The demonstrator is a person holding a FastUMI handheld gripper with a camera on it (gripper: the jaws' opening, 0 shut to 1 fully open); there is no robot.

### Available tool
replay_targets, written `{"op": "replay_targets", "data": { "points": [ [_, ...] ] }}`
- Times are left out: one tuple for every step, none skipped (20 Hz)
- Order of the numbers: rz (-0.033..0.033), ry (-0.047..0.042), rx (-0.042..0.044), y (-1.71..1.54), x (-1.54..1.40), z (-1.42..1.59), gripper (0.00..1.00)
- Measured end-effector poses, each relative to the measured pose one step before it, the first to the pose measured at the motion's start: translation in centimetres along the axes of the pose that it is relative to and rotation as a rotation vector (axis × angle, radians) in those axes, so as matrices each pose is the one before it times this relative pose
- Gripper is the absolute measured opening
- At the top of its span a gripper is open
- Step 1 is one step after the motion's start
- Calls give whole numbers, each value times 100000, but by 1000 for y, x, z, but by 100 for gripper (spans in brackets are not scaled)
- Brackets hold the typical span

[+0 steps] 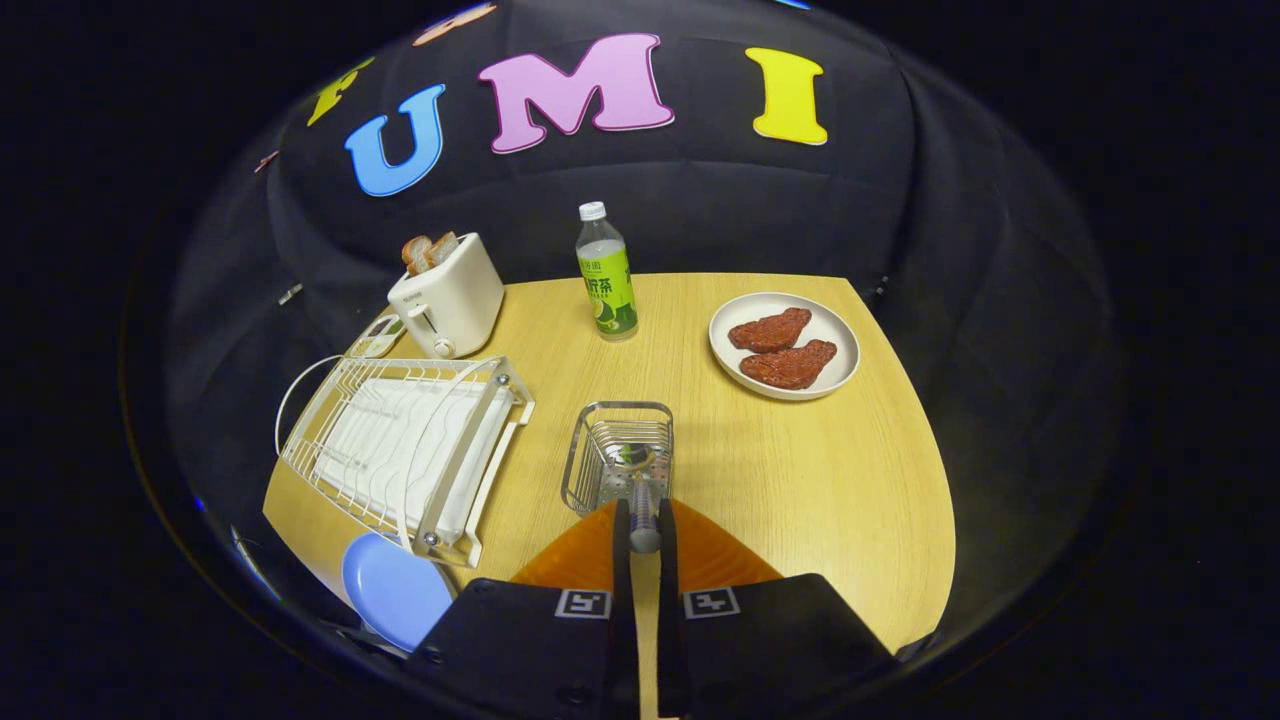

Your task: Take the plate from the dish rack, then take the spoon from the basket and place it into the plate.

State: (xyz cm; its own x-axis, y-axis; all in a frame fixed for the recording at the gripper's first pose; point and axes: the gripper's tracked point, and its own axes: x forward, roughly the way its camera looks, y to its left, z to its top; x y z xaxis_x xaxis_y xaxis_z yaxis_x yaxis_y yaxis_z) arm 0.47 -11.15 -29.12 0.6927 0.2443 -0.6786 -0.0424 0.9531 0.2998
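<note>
The blue plate lies flat on the near-left corner of the bench, just in front of the white dish rack and left of the jaws, so the first step looks done. The rack holds no dishes that can be seen, though its far side is hard to read through the wires.

Next over, the wire basket stands just ahead of the gripper, whose jaws are closed on the handle of the spoon. Its bowl end sits inside the basket (blurred behind the mesh). The step in hand is taking the spoon out. The next move calls for a straight lift clear of the basket rim, then a carry left and back to the plate. The plate's near edge is cut off behind the gripper body, so the drop spot is partly hidden.
</note>
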Motion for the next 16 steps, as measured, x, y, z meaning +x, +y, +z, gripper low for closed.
{"op": "replay_targets", "data": {
  "points": [
    [-310,-773,63,-52,-407,351,11],
    [10,-981,78,46,-500,336,11],
    [-192,-666,197,5,-553,296,11],
    [-101,-941,175,11,-625,360,11],
    [24,-1078,154,109,-726,395,11],
    [-23,-1390,30,182,-707,449,11],
    [-114,-1430,-346,96,-677,509,11],
    [-142,-1553,-550,151,-840,572,11],
    [252,-1822,-464,296,-912,567,11],
    [622,-2065,-30,442,-1061,760,11],
    [1286,-2202,89,671,-1172,751,11],
    [1424,-2331,-97,833,-1254,850,11],
    [1843,-2111,-230,1027,-1133,720,11],
    [2653,-1666,-326,1330,-1005,527,11],
    [3398,-1146,-314,1597,-1035,227,11],
    [4054,-681,-75,1803,-1021,71,11]
  ]
}}
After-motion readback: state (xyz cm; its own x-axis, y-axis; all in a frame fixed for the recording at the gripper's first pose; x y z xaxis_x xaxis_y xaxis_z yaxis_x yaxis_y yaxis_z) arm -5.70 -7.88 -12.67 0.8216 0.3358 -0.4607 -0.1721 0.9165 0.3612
